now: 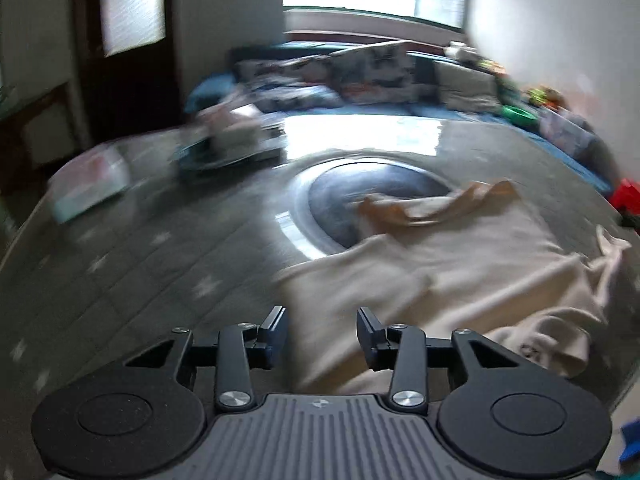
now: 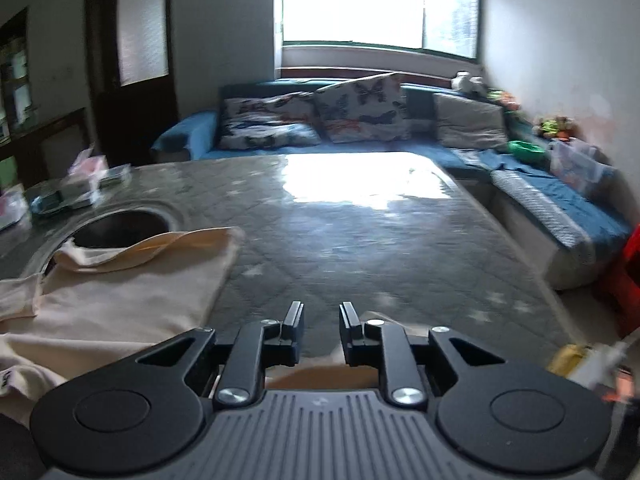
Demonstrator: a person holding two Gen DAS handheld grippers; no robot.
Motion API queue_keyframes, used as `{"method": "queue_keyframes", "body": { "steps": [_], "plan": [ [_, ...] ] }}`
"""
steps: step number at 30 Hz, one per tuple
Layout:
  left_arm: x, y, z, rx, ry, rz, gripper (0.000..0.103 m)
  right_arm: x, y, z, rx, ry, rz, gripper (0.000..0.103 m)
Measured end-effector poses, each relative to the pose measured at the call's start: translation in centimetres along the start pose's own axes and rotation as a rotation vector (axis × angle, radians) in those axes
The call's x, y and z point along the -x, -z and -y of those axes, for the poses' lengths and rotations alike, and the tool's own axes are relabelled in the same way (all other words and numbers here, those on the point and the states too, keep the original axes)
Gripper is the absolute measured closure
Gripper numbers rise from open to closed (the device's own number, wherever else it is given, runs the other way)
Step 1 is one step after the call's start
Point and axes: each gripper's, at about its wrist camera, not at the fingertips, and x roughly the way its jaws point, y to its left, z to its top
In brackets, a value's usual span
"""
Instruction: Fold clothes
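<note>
Cream garment (image 1: 460, 264) lies spread on the grey quilted table (image 2: 360, 240), rumpled at its right edge in the left view, its collar end draped over the rim of a round recess (image 1: 360, 192) in the tabletop. Left gripper (image 1: 322, 320) hovers over the garment's near edge, jaws parted, nothing between them. Right gripper (image 2: 320, 316) sits at the table's near side, jaws apart and empty, a bit of cream cloth under it; garment (image 2: 120, 288) mostly to its left. Clutter of boxes and packets (image 2: 76, 184) on the far left of the table, clear of the garment. Blue sofa (image 2: 520, 184) with butterfly pillows (image 2: 312, 120) behind the table. Left view is motion-blurred.
</note>
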Motion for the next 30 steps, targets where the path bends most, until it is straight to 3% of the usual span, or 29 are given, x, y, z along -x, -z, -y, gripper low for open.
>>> {"method": "queue_keyframes", "body": {
  "steps": [5,9,14,18,27,30],
  "plan": [
    [-2.9,-0.3,3.6,-0.078,0.118,-0.03,0.061,-2.7,-0.5,-4.0,0.059,-0.111,-0.047,0.079],
    [-5.6,-0.2,4.0,-0.058,0.122,-0.084,0.062,-4.6,-0.7,-6.5,0.105,-0.162,-0.085,0.079],
    [-6.4,-0.5,2.8,-0.032,0.031,-0.049,0.062,-6.6,-0.9,-9.3,0.158,-0.209,-0.127,0.077],
    [-6.2,-0.9,0.7,0.023,-0.113,0.016,0.061,-8.4,-1.1,-10.6,0.196,-0.224,-0.149,0.076],
    [-6.6,-1.3,-8.9,0.373,-0.43,-0.014,0.062,-11.7,-2.3,-11.2,0.21,-0.206,-0.17,0.071],
    [-6.1,-1.4,-10.9,0.434,-0.423,-0.009,0.062,-12.5,-2.8,-11.2,0.21,-0.203,-0.169,0.07]
  ]
}}
